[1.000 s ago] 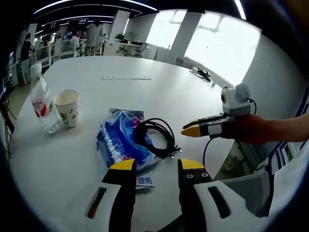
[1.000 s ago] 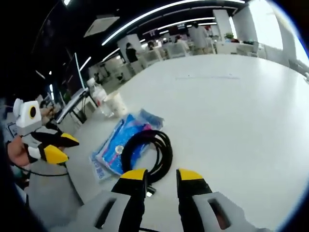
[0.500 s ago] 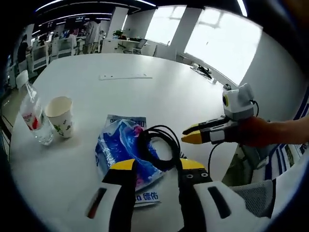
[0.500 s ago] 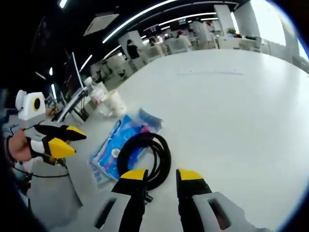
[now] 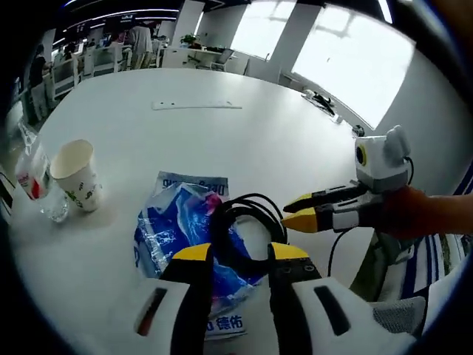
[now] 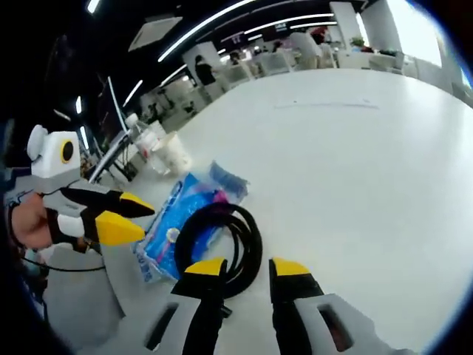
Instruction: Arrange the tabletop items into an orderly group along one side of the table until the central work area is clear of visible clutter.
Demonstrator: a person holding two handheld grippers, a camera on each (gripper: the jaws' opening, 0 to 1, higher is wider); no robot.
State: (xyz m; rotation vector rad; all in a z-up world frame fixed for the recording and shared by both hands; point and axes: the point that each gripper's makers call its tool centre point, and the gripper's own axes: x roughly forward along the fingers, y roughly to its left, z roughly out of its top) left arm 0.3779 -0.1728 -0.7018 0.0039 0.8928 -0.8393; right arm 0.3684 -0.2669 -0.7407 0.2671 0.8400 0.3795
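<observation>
Left gripper view:
Left gripper (image 5: 240, 253): jaws apart, empty — just over black cable coil (image 5: 238, 222).
Coil: lying on blue packet (image 5: 181, 233).
Paper cup (image 5: 74, 174), bottle (image 5: 29, 177): left of packet.
Right gripper (image 5: 297, 211): right of coil, parted.

Right gripper view:
Right gripper (image 6: 246, 268): parted, empty, at coil (image 6: 219, 248).
Left gripper (image 6: 133, 217): parted — left of packet (image 6: 181, 218).

We see our left tongs (image 5: 235, 253) as two white arms tipped with yellow pads, each arm carrying a dark slot, the left one with a red streak. Our right tongs (image 6: 246, 268) match: white arms, black inner edges, yellow tips. Seen from the side, each pair has a black middle section behind the yellow tips and a thin black cable hanging below. A striped blue-and-white sleeve (image 5: 436, 285) shows by the right hand (image 5: 429, 214).
</observation>
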